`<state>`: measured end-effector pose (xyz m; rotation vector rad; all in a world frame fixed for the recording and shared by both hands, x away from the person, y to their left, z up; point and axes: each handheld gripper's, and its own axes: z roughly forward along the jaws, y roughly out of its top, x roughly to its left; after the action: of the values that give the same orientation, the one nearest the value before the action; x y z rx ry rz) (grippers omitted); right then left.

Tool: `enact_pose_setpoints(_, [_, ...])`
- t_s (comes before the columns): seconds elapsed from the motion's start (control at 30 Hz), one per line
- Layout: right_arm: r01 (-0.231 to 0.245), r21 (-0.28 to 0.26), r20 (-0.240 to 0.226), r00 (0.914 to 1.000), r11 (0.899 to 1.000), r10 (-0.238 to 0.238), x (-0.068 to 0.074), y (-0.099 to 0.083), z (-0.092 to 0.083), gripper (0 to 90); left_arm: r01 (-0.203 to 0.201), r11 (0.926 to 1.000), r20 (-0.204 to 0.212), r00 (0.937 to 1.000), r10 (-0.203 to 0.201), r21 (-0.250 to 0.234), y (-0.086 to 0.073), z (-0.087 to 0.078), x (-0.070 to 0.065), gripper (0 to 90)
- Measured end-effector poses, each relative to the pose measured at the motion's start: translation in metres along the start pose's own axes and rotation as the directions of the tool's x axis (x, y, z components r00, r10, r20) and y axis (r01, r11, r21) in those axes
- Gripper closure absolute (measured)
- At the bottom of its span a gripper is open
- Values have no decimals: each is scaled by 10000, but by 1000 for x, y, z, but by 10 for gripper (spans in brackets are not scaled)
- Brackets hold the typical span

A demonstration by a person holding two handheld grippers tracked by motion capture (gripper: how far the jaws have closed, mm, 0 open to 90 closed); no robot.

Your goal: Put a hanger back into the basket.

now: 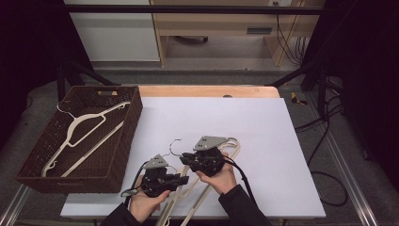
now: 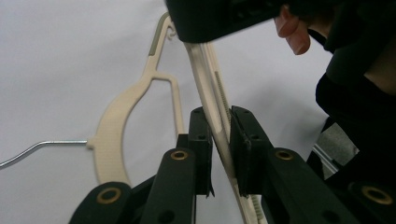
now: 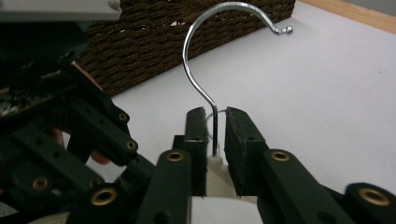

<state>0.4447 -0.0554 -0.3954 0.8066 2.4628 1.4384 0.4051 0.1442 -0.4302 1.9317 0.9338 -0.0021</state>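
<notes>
Cream plastic hanger (image 1: pixel 214 162) near edge of white desk (image 1: pixel 263 136). Left gripper (image 1: pixel 181 179) fingers (image 2: pixel 201 140) clamp its bar; right gripper (image 1: pixel 186 158) fingers (image 3: pixel 240 140) narrow, straddling its metal hook (image 3: pixel 205 60), gap visible.

From the high view I can't see the jaws of my left gripper (image 1: pixel 181 179); its body covers them, and the cream hanger (image 1: pixel 207 186) beneath runs off the near edge. My right gripper (image 1: pixel 187 157) and hand hide the hanger's middle. In the left gripper view the hook's (image 2: pixel 42 145) wire leaves the left edge, and the bar vanishes behind the dark gripper body above. In the right gripper view I can't tell whether the pads (image 3: pixel 236 140) touch the wire (image 3: pixel 212 109). The basket (image 3: pixel 154 56) is cut off at the top.
</notes>
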Motion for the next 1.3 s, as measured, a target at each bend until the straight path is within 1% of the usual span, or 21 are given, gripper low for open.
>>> enact_pose_setpoints(0.1, [-74,-381,-48,10000,9992,72,-2,-2,-14,701,-26,9995,5,10000,26,-326,4,-6,-3,824])
enact_pose_setpoints(0.17, [-204,-776,-88,9998,9968,198,-5,-4,-25,649,-46,9989,58,10000,49,-472,6,-12,-4,843])
enact_pose_setpoints(0.2, [-276,-948,-101,9996,9951,267,-6,-5,-32,619,-115,9986,118,9999,121,-516,8,-15,-5,854])
enact_pose_setpoints(0.23, [-314,-1131,-8,9995,9931,315,-8,-6,-40,589,-222,9985,57,9997,225,-506,8,-16,-5,858])
enact_pose_setpoints(0.3, [-294,-1327,126,9994,9907,313,-11,-9,-52,551,-244,9979,150,9996,254,-599,9,-19,-7,859])
enact_pose_setpoints(0.4, [-325,-1730,519,9978,9844,421,-17,-17,-75,485,-383,9972,248,9989,400,-640,10,-22,-9,860])
enact_pose_setpoints(0.47, [-389,-1946,754,9957,9801,545,-22,-24,-88,434,-563,9960,235,9980,581,-696,13,-26,-10,859])
enact_pose_setpoints(0.57, [-534,-2336,1278,9881,9709,851,-31,-36,-107,347,-881,9928,180,9958,899,-814,18,-33,-12,859])
enact_pose_setpoints(0.63, [-696,-2520,1630,9801,9652,1132,-38,-45,-117,299,-1148,9897,130,9931,1163,-858,22,-38,-12,859])
enact_pose_setpoints(0.73, [-908,-2719,1960,9694,9580,1476,-46,-58,-129,251,-1455,9845,31,9892,1465,-979,29,-46,-12,860])
enact_pose_setpoints(0.77, [-957,-2717,2042,9666,9576,1545,-49,-62,-131,237,-1562,9827,-5,9876,1569,-994,31,-49,-12,860])
enact_pose_setpoints(0.83, [-942,-2734,2354,9584,9573,1615,-53,-69,-136,198,-1770,9784,-37,9841,1777,-1063,35,-55,-12,860])
enact_pose_setpoints(0.9, [-1031,-2807,2471,9529,9543,1757,-56,-72,-140,165,-1938,9751,-95,9810,1939,-1077,38,-61,-12,860])
enact_pose_setpoints(0.93, [-1038,-2843,2488,9521,9531,1779,-57,-73,-142,152,-2054,9730,-143,9787,2050,-1056,41,-65,-12,860])
enact_pose_setpoints(0.97, [-1070,-2918,2585,9479,9505,1861,-58,-74,-144,137,-2123,9710,-185,9772,2116,-1095,43,-67,-12,860])
enact_pose_setpoints(1.03, [-1032,-2910,2739,9436,9511,1862,-59,-75,-146,118,-2316,9659,-265,9728,2301,-1155,48,-74,-11,860])
enact_pose_setpoints(1.13, [-998,-3090,2885,9378,9458,1932,-60,-75,-152,99,-2519,9596,-381,9677,2491,-1256,56,-87,-8,861])
enact_pose_setpoints(1.17, [-1001,-3127,2950,9350,9445,1968,-61,-76,-154,92,-2621,9563,-394,9650,2592,-1293,59,-91,-7,861])
enact_pose_setpoints(1.2, [-965,-3166,2980,9343,9436,1955,-61,-76,-156,89,-2728,9534,-463,9620,2690,-1292,62,-96,-6,861])
enact_pose_setpoints(1.23, [-1005,-3199,3039,9309,9421,2025,-62,-76,-158,84,-2753,9524,-474,9613,2714,-1306,65,-100,-5,861])
enact_pose_setpoints(1.3, [-1033,-3282,3151,9251,9390,2119,-64,-77,-163,81,-2939,9468,-556,9557,2889,-1309,72,-109,-4,861])
